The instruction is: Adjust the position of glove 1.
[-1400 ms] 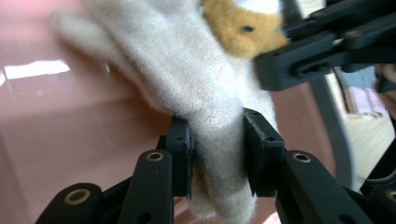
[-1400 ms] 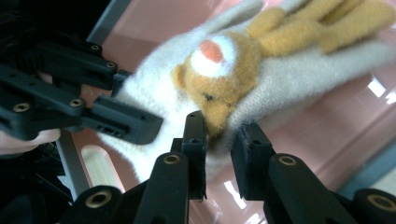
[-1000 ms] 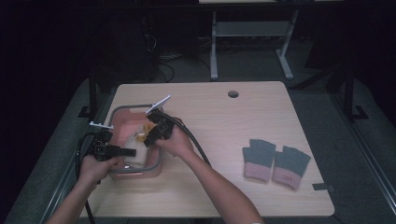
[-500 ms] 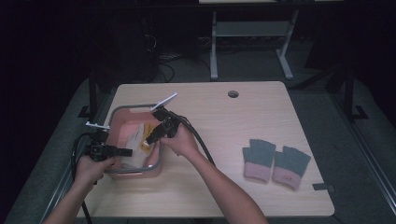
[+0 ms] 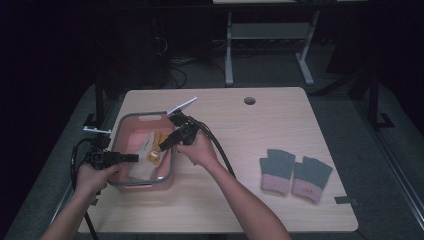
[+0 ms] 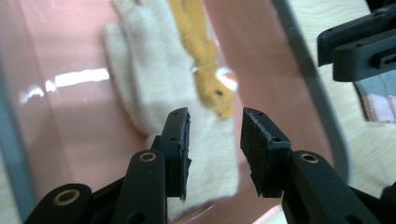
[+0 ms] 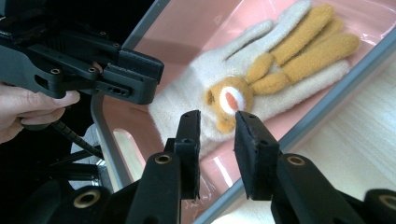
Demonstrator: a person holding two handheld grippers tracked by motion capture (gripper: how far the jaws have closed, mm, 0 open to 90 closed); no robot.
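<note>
One fuzzy cream glove [image 7: 196,93], orange plush fingers, glossy pink tub [image 5: 131,129].

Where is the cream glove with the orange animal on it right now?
The cream glove lies flat inside the pink bin at the table's left in the high view, below both grippers' jaws.

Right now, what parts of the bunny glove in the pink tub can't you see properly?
- Cream glove, left gripper view: blurred, cuff hidden behind the left gripper.
- Orange bunny on it, right gripper view: lower part hidden by the right gripper.
- Pink tub, high view: glove too small and dim for detail.
- Left gripper view: grey gloves cut off by the edge.
</note>
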